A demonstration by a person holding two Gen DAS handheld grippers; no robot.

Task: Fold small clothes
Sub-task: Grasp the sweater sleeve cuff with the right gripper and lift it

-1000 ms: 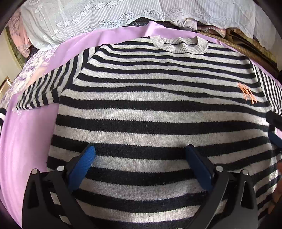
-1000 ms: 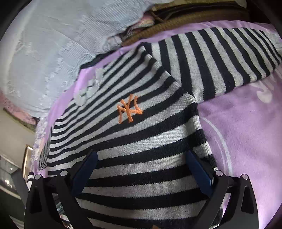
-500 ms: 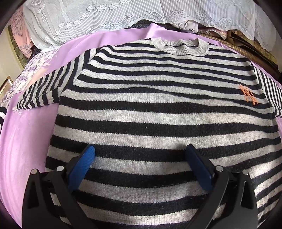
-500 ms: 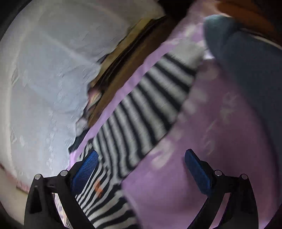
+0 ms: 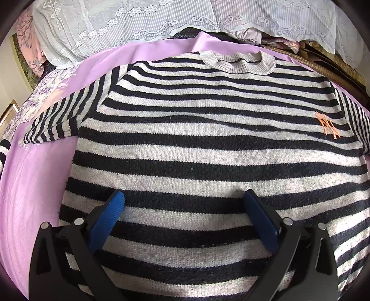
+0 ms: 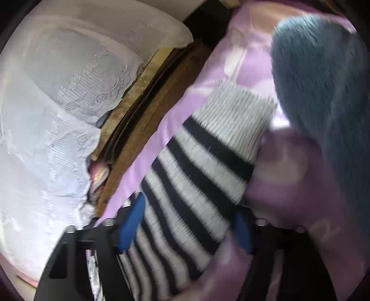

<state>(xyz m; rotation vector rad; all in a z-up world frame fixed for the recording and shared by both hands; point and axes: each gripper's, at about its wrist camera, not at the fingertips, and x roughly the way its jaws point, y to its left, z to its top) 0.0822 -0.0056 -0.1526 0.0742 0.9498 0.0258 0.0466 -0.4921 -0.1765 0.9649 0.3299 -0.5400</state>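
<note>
A small black-and-grey striped sweater (image 5: 208,139) lies flat, front up, on a purple sheet (image 5: 30,185), with the collar at the far side and an orange logo (image 5: 327,125) at the right. My left gripper (image 5: 183,196) hovers open over the sweater's lower body, holding nothing. In the blurred right wrist view the sweater's sleeve (image 6: 208,162) runs up to its grey ribbed cuff. My right gripper (image 6: 187,222) straddles that sleeve. Its jaws are closing, the sleeve lies between the blue pads, and no firm pinch shows.
White lace cloth (image 5: 161,20) is piled along the far edge, with brown woven material (image 6: 148,115) beside it. A blue-grey fuzzy garment (image 6: 323,92) lies on the purple sheet (image 6: 289,185) just right of the cuff. Flowered fabric (image 5: 41,92) sits at the far left.
My right gripper swung off the sweater's logo side, rolled, and came over the sleeve near its cuff with its jaws narrowing. The left gripper has stayed where it was, open.
</note>
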